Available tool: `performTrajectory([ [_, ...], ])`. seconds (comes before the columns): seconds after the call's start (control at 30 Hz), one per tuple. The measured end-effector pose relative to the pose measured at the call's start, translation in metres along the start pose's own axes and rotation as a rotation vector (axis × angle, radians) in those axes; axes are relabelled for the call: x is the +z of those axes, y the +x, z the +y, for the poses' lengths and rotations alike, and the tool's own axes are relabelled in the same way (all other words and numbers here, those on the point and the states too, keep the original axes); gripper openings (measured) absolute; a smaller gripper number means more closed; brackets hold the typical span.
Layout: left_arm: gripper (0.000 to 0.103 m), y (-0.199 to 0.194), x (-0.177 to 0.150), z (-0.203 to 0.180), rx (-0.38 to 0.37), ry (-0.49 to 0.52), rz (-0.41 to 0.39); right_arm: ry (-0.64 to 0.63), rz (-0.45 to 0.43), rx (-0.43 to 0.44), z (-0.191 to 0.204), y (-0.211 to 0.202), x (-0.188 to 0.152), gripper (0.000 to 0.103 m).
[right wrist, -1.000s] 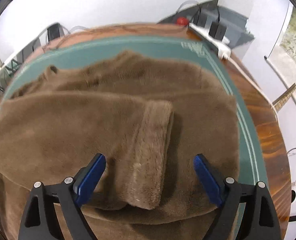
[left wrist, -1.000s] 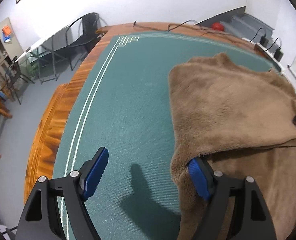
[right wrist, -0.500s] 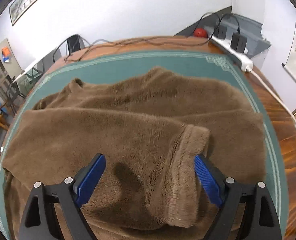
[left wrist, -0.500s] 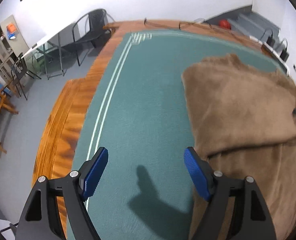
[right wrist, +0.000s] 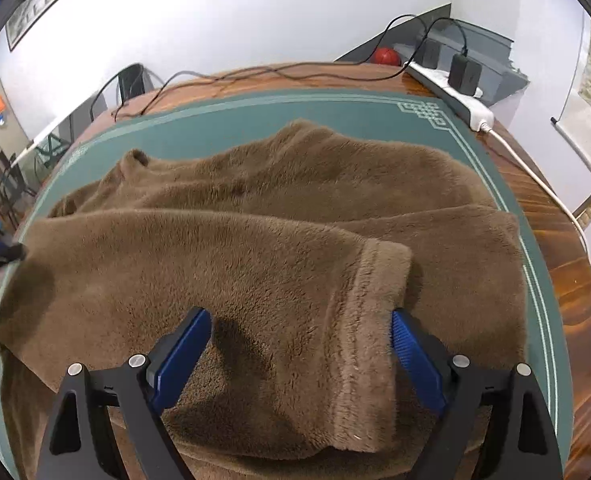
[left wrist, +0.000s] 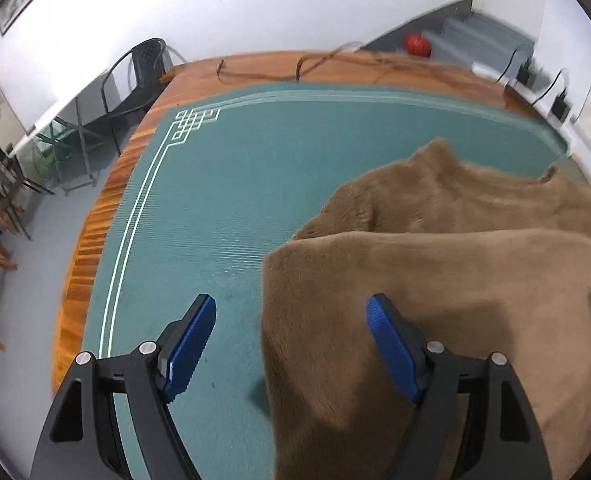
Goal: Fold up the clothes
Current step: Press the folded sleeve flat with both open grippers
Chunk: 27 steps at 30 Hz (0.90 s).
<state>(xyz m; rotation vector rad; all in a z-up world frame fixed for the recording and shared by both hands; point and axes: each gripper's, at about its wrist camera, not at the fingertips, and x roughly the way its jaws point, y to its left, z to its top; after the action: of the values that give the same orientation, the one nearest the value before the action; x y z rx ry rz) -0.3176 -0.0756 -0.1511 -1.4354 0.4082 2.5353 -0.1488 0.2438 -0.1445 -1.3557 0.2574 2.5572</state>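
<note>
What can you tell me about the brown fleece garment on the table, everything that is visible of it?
The brown fleece garment is thick, plush and plain, with no print. It lies flat on the green mat, already partly folded: one sleeve is laid across the body, and its ribbed cuff lies between the open right tongs. A collar-like bump rises at the far edge. The open left tongs straddle its left edge without gripping it. Its near part runs out of view.
</note>
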Motion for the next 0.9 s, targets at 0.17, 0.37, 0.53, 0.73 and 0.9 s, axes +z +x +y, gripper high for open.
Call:
performTrajectory([
  [0.17, 0.082, 0.021, -0.002, 0.015, 0.079, -0.018, 0.033, 0.011, -0.026, -0.03, -0.008, -0.01, 0.004, 0.092],
  [0.37, 0.082, 0.018, -0.006, 0.006, 0.126, 0.059, -0.005, -0.015, -0.056, 0.013, 0.007, -0.009, 0.012, 0.092],
  [0.53, 0.082, 0.014, -0.007, 0.016, 0.081, 0.028, 0.001, -0.107, -0.011, 0.009, 0.03, 0.015, 0.014, 0.092],
  [0.73, 0.083, -0.011, -0.007, 0.024, 0.02, -0.02, -0.012, -0.11, 0.06, -0.003, 0.025, 0.038, 0.012, 0.101],
  [0.9, 0.083, -0.059, -0.018, 0.012, -0.061, 0.018, -0.082, -0.103, 0.068, -0.038, 0.027, 0.03, 0.015, 0.101],
])
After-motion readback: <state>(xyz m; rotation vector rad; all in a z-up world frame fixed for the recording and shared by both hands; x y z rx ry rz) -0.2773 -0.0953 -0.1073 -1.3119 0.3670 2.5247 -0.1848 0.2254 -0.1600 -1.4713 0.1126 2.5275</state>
